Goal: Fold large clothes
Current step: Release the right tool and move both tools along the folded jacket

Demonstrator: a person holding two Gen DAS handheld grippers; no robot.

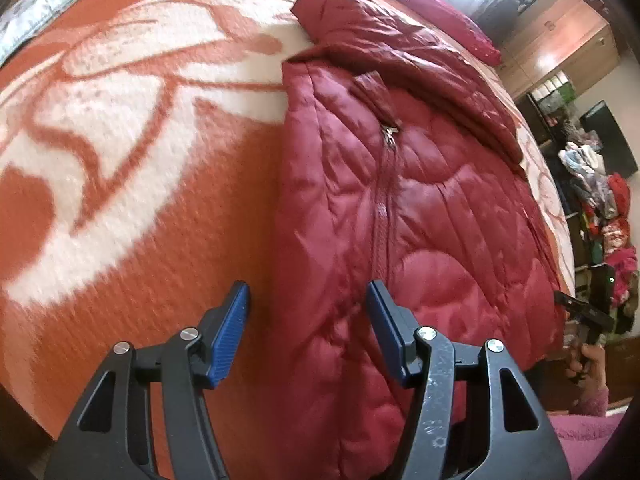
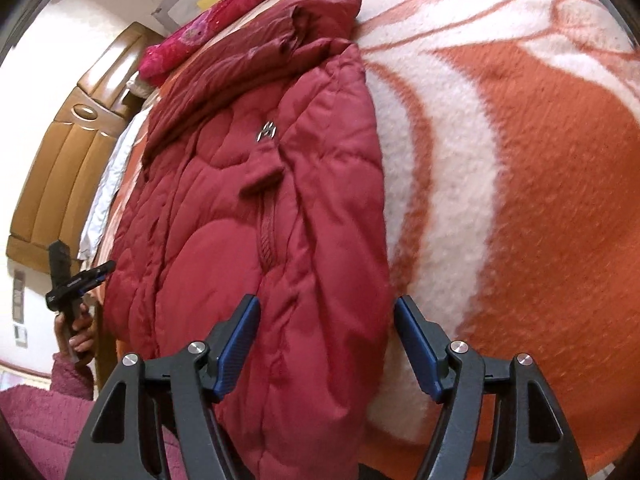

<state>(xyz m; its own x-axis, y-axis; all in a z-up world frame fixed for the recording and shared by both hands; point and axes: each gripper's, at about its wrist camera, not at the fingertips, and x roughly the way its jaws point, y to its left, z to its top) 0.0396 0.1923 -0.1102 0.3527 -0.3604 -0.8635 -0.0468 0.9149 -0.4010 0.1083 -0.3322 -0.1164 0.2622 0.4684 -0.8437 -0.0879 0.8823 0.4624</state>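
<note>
We see a dark red quilted jacket (image 1: 420, 208) lying on a bed, on top of an orange and cream patterned blanket (image 1: 132, 152). The jacket is folded into a long narrow bundle, its sides turned in, with the zipper (image 1: 382, 208) running down the middle and the collar (image 1: 344, 16) at the far end. A metal zipper pull (image 2: 267, 131) glints near the upper chest.

In the left wrist view, our left claw (image 1: 308, 300) stands spread above the near end of the jacket. Its left pad (image 1: 234, 320) is over bare blanket and its right pad (image 1: 382, 316) is over the quilted fabric, so the jacket's left folded edge sits between them. Neither pad presses on the cloth.

In the right wrist view, our right claw (image 2: 326, 320) is likewise spread, straddling the jacket's right folded edge near the hem; its left pad (image 2: 240, 332) is over the jacket and its right pad (image 2: 416, 332) over the cream band of the blanket. It pinches nothing.

Each view catches the other hand at its outer edge, gripping a black handle (image 2: 66, 280), with a pink fuzzy sleeve (image 2: 44, 412) below. A wooden headboard (image 2: 68, 152) stands beyond the bed, and a red pillow (image 2: 224, 16) lies past the collar.
</note>
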